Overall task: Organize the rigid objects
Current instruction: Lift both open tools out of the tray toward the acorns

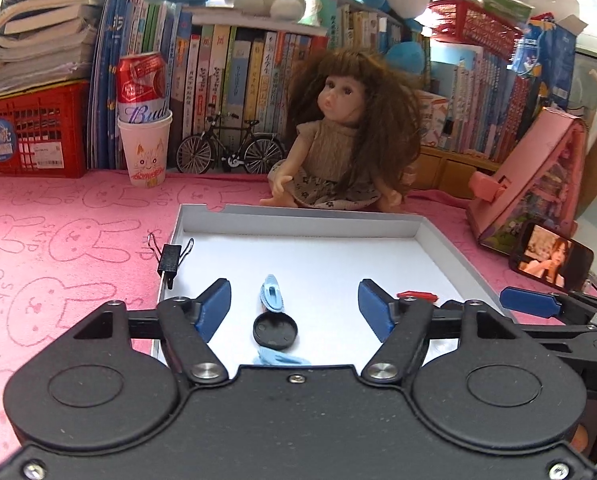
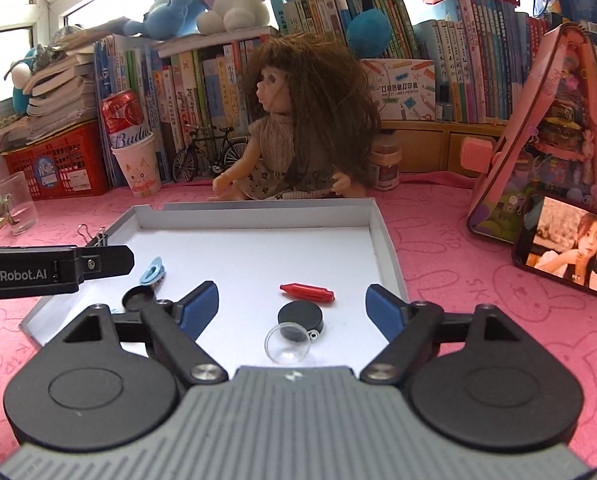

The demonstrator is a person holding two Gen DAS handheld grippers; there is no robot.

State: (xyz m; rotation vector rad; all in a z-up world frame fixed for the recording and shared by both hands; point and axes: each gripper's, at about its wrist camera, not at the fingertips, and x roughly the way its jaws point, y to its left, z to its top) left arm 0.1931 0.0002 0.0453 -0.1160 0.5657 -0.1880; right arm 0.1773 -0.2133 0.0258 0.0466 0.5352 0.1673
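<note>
A shallow white cardboard tray [image 2: 386, 248] lies on the pink rabbit-print tabletop [image 2: 478, 320], in front of a seated brown-haired doll [image 2: 298, 128]. Inside it the left gripper [image 1: 294, 306] is released, its blue pads apart with nothing between them; ahead lie a light-blue plastic clip [image 1: 272, 292] and a black round cap [image 1: 275, 332], touching. The right gripper [image 2: 292, 306] is likewise spread and empty, above a black round disc [image 2: 301, 321], a clear plastic dome [image 2: 287, 346] and a red plastic crayon-shaped piece [image 2: 307, 292]. A black binder clip [image 1: 170, 259] grips the tray's left wall.
</note>
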